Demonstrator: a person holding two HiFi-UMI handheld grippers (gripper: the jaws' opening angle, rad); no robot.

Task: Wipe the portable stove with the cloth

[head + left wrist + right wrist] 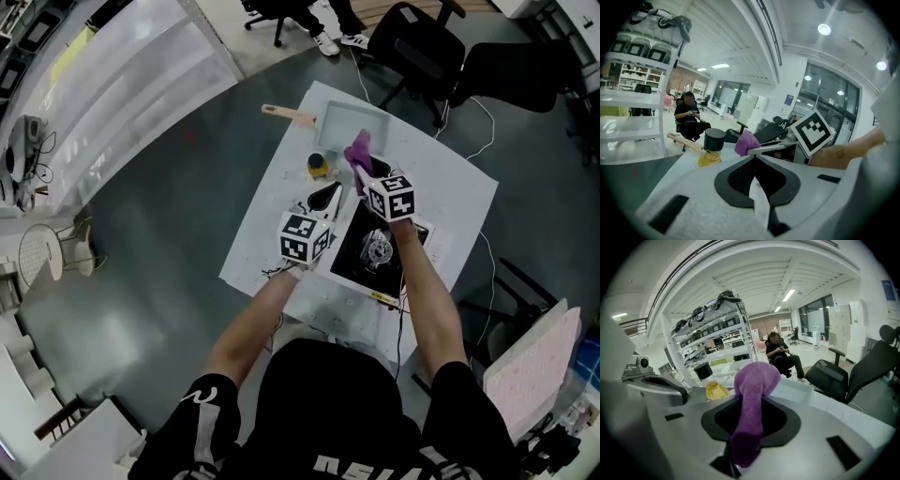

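Note:
The portable stove (375, 251), black on top with a white frame, sits on the white-covered table (262, 253) in the head view. My right gripper (359, 167) hovers over the stove's far edge, shut on a purple cloth (357, 148) that bunches out past its tips. In the right gripper view the cloth (752, 418) hangs down between the jaws. My left gripper (328, 192) is just left of the stove, jaws together and empty. The left gripper view shows its tips (754, 158) meeting, with the cloth (745, 143) beyond.
A small bottle of yellow liquid with a black cap (318, 166) stands just ahead of the left gripper. Behind it lies a white tray (349, 120) and a wooden handle (286, 114). Black office chairs (417, 47) stand past the table. A person sits far off (689, 117).

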